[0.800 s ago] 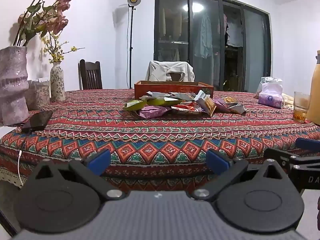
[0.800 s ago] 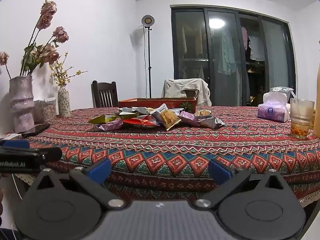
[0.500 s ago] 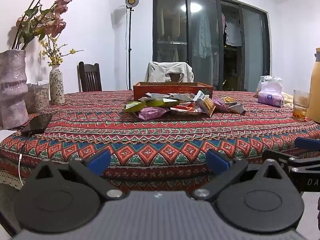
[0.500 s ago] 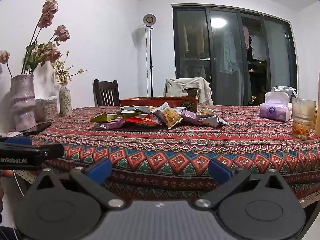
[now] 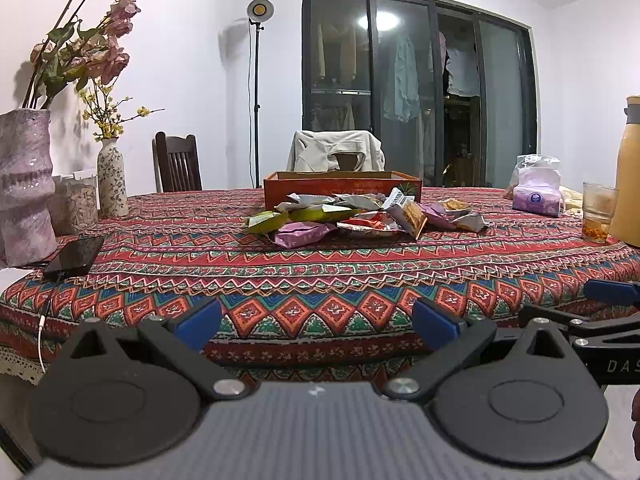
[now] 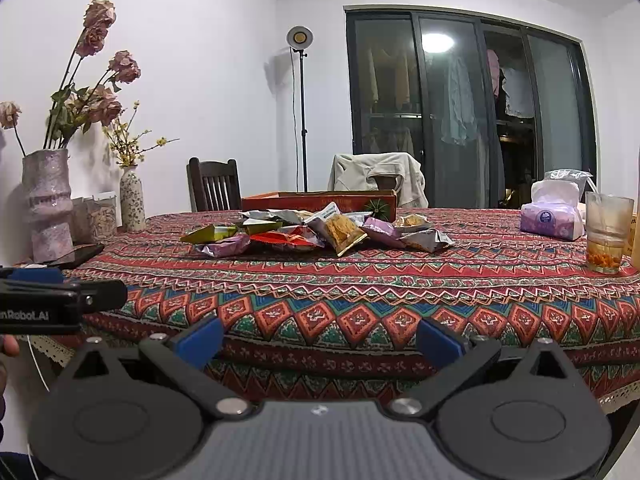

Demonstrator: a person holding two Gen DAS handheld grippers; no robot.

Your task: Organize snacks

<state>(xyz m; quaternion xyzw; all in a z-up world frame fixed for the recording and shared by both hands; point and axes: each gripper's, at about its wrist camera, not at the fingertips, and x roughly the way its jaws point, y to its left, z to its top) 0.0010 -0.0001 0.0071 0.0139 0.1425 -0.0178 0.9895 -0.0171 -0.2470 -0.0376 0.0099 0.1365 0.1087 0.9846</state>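
Observation:
A heap of snack packets [image 5: 352,220] [image 6: 316,232] in green, purple, red and silver lies mid-table, just in front of an orange-red open box [image 5: 340,188] [image 6: 320,200]. My left gripper [image 5: 316,322] hovers at the table's near edge, open, with nothing between its blue pads. My right gripper [image 6: 320,340] also stands open and empty at the near edge, well short of the packets. In the left wrist view the right gripper's side pokes in at the right edge, and the left one shows at the left of the right wrist view.
Patterned tablecloth [image 5: 320,280] covers the table. On the left stand a large vase [image 5: 24,184], a small vase [image 5: 112,180], jars and a phone [image 5: 76,256]. To the right are a tissue pack [image 6: 552,216], a glass [image 6: 608,232] and a yellow flask [image 5: 628,172]. Chairs beyond.
Both grippers have risen slightly and edged toward the table; the table top shows a little lower in both views. The jaws stay wide.

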